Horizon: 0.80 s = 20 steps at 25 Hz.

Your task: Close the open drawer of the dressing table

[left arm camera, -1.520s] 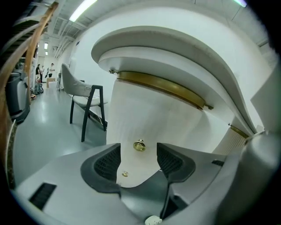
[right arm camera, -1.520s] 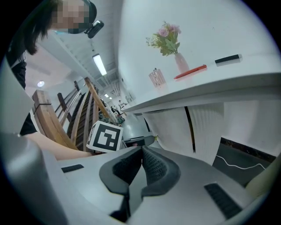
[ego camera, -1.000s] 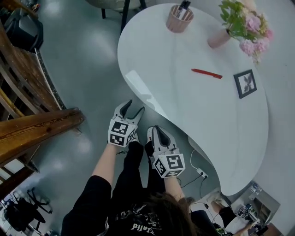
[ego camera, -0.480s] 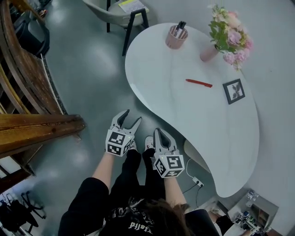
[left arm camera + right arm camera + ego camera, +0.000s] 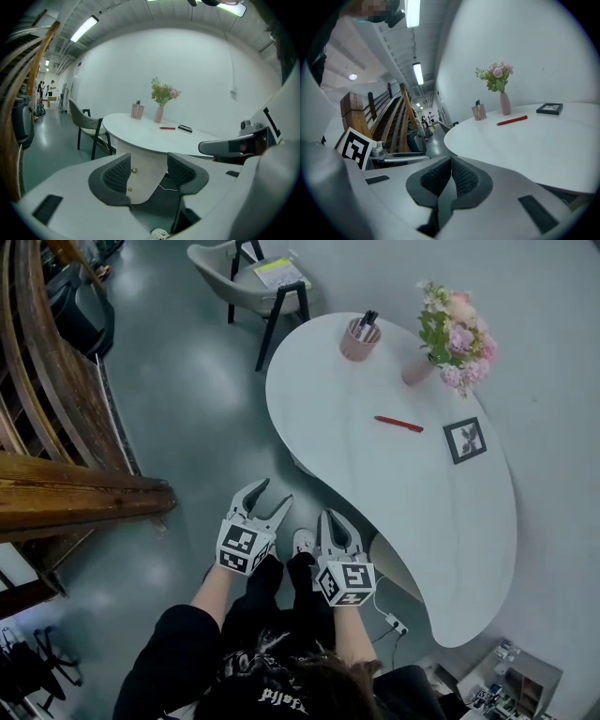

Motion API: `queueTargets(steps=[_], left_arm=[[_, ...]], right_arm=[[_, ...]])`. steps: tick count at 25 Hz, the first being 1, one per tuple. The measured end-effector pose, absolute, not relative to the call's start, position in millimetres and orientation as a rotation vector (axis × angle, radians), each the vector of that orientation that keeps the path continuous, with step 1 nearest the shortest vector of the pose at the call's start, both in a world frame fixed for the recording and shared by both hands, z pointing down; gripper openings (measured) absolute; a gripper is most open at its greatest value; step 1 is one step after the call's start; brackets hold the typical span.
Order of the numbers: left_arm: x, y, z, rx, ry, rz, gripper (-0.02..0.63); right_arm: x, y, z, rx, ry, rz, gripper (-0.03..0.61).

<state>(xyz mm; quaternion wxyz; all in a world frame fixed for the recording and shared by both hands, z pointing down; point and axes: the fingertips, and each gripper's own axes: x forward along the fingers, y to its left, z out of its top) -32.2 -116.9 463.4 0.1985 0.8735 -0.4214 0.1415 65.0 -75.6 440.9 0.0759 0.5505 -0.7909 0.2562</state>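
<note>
dressing table (image 5: 375,470) ahead of both tools, left tool (image 5: 277,491) wide apart, empty, right tool (image 5: 331,517) closed, empty

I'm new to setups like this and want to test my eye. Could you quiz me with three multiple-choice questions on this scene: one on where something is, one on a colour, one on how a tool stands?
1. Where is the picture frame?
A. on a shelf
B. on the white dressing table
C. in a basket

2. What colour is the pen?
A. blue
B. green
C. red

3. How do the jaws of the right tool stand?
A. together, empty
B. wide apart
C. clamped on a cloth

Answers:
1 B, the frame lies flat on the tabletop.
2 C, the head view shows it red.
3 A, the right gripper view shows the pads meeting with nothing between them.
</note>
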Motion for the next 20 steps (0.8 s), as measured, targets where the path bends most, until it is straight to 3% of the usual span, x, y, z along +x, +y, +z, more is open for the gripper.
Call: queueTargets(steps=[20], left_arm=[[-18,-64,375,2.559,-1.164,0.282,0.25]], right_arm=[[67,-55,377,1.684,-2.445,0.652,0.026]])
